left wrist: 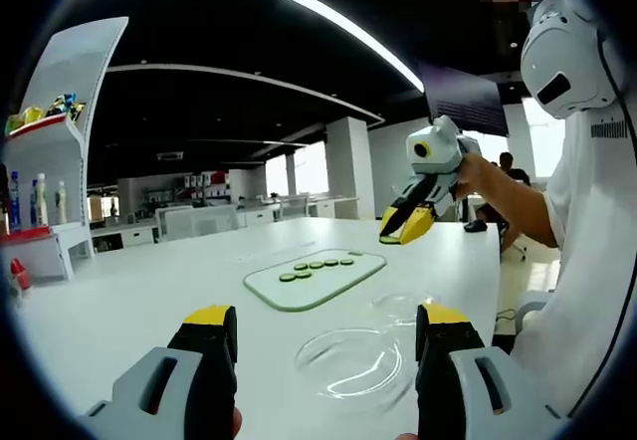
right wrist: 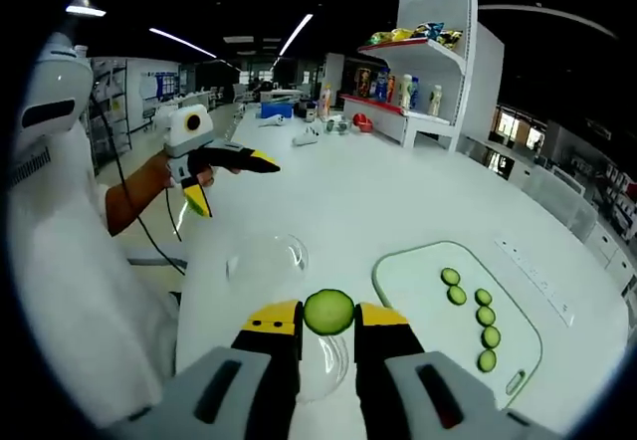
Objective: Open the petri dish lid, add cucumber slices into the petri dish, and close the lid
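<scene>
My right gripper (right wrist: 328, 327) is shut on a round green cucumber slice (right wrist: 328, 312), held upright above a clear petri dish part (right wrist: 320, 368). A second clear dish part (right wrist: 267, 258) lies further out on the white table; which is the lid I cannot tell. In the left gripper view my left gripper (left wrist: 326, 332) stands wide open over the nearer clear dish (left wrist: 353, 362), with the other clear piece (left wrist: 403, 307) behind it. The right gripper (left wrist: 403, 228) hangs above them in a hand. A green-rimmed board (left wrist: 317, 283) (right wrist: 453, 306) carries several cucumber slices (left wrist: 317, 264) (right wrist: 485, 316). The left gripper (right wrist: 239, 187) shows open.
A person in white (left wrist: 587, 241) (right wrist: 60, 261) stands at the table's edge. A white shelf with snacks and bottles (left wrist: 50, 151) (right wrist: 428, 72) stands beyond the table. Small items (right wrist: 328, 126) lie at the far end of the table (left wrist: 149, 291).
</scene>
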Motion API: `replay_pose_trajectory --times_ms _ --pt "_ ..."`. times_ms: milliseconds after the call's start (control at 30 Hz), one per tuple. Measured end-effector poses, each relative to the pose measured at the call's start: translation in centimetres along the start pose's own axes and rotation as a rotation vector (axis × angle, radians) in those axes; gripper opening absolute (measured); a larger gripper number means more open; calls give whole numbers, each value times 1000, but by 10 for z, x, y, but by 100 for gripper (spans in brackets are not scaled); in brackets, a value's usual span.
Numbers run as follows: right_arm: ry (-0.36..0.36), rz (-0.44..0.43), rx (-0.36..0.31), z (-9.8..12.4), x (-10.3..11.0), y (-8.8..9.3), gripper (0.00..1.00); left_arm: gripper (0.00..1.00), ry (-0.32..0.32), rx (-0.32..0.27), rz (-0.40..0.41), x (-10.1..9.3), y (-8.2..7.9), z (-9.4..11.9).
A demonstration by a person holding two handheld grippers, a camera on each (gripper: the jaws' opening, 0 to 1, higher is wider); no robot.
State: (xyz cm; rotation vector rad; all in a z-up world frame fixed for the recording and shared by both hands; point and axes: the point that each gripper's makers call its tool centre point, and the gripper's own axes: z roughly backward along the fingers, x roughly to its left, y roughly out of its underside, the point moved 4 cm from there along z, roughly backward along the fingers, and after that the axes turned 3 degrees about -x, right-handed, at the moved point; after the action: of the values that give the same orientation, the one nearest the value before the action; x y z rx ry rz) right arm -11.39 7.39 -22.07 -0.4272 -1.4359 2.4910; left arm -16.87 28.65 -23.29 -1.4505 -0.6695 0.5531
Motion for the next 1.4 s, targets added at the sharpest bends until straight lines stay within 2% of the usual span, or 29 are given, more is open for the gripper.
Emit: replay_pose_trajectory --times_ms 467,767,1400 --pt "-47 19 72 -12 15 21 20 73 5 0 2 -1 2 0" --pt "-74 7 128 -22 19 43 20 73 4 2 3 -2 3 0" --pt "-80 -29 164 -29 22 61 20 73 13 6 10 -5 5 0"
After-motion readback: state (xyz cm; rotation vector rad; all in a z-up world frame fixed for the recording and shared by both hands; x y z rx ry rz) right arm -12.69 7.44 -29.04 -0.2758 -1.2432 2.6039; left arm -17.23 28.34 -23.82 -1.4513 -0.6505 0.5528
